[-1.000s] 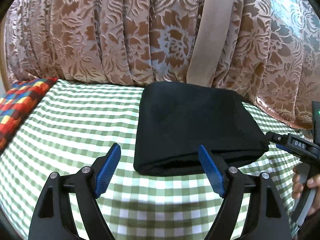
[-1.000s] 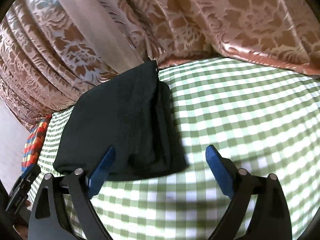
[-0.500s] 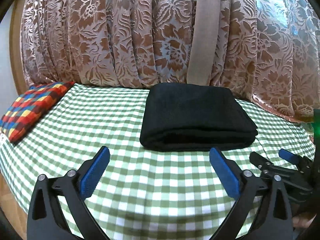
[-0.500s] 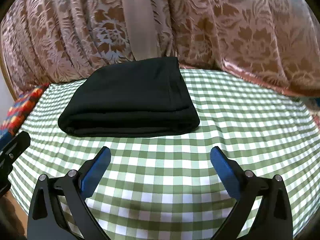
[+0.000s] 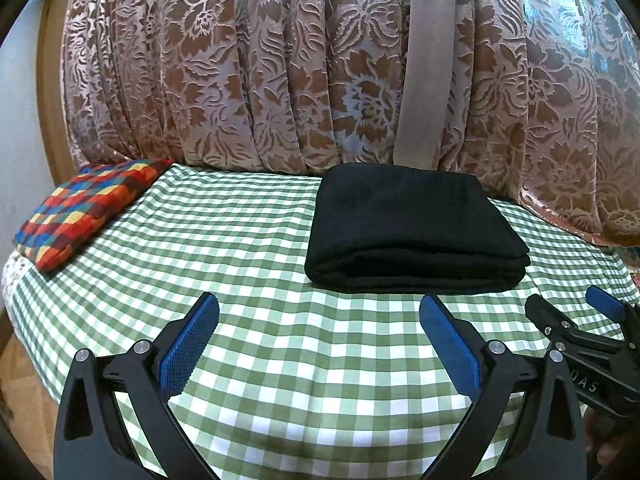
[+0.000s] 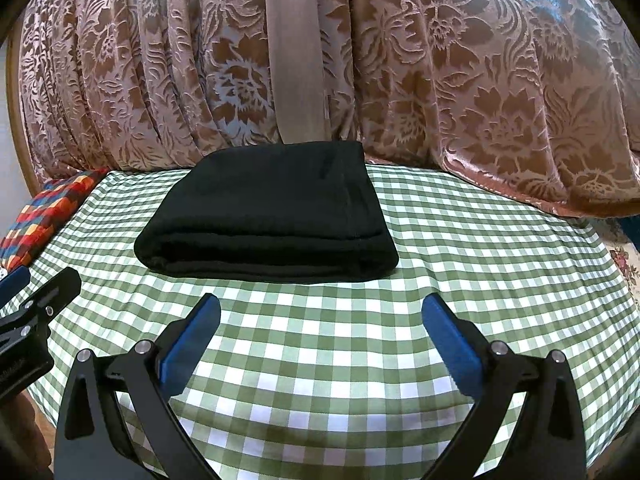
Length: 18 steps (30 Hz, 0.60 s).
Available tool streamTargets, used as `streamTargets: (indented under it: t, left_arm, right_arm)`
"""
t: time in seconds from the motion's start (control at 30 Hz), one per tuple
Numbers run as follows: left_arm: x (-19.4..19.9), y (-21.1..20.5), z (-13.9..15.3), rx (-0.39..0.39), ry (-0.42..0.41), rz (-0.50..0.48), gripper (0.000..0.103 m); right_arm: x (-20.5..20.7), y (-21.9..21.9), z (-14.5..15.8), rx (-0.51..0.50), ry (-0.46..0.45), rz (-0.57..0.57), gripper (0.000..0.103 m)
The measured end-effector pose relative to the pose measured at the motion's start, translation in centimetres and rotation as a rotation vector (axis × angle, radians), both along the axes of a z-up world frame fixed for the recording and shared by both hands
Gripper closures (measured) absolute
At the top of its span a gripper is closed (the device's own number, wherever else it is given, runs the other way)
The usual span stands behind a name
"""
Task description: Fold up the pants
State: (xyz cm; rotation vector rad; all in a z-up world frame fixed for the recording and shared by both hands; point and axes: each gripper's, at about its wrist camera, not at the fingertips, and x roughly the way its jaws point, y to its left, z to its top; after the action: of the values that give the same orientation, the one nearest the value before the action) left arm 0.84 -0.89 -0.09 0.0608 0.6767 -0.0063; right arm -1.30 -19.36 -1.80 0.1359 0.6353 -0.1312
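The black pants point(image 5: 414, 236) lay folded into a thick, layered rectangle on the green-and-white checked cloth point(image 5: 248, 248) of the bed, toward its far edge and just in front of the brown floral curtain point(image 5: 280, 64). In the right wrist view the same pants point(image 6: 268, 220) sat squarely ahead, their folded edge facing the camera. The left hand-held gripper point(image 5: 318, 340) hovered over the near part of the cloth with its blue pads spread wide and nothing between them, apart from the pants. The right hand-held gripper point(image 6: 320, 338) was likewise spread and empty, near the bed's front edge. A multicoloured patterned cushion point(image 5: 86, 212) rested at the bed's far left corner, well apart from the pants.
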Motion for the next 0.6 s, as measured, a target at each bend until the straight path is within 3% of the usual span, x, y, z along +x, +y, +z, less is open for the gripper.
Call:
streamTargets:
  t: [0.6]
  left_arm:
    - [-0.07,-0.03,0.17,0.011,-0.007,-0.002,0.004]
  right_arm:
    - [-0.29,0.24,-0.27,-0.002,0.0,0.002,0.002]
